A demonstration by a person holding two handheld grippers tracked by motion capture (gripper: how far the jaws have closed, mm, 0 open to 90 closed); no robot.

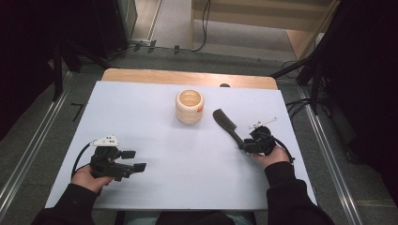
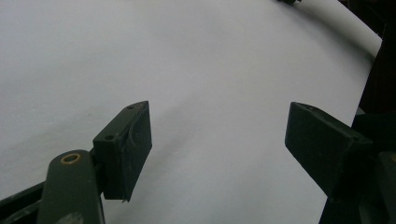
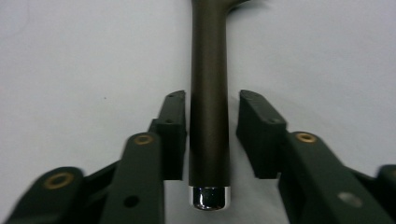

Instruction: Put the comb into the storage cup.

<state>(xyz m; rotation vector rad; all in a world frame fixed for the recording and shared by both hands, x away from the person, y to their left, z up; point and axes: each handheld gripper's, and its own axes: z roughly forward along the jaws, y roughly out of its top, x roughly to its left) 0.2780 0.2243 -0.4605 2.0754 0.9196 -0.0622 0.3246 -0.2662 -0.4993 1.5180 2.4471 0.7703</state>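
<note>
Your right tongs (image 1: 246, 144) sit low on the white tabletop (image 1: 155, 140) at its right side, with the dark brown comb with a long straight handle (image 1: 228, 126) running between the jaws. In the right gripper view the handle (image 3: 208, 93) lies down the middle; the left jaw is against it or nearly so, while a thin gap shows at the right jaw, so the tongs are closed around it but not clamped. The handle's shiny metal end cap (image 3: 209, 197) points back toward your hand. The comb lies flat, its toothed head angled toward the cream ribbed cup (image 1: 189, 106), which stands upright just beside it. Your left tongs (image 1: 133, 160) rest at the near left, jaws wide apart over bare tabletop (image 2: 210, 70).
</note>
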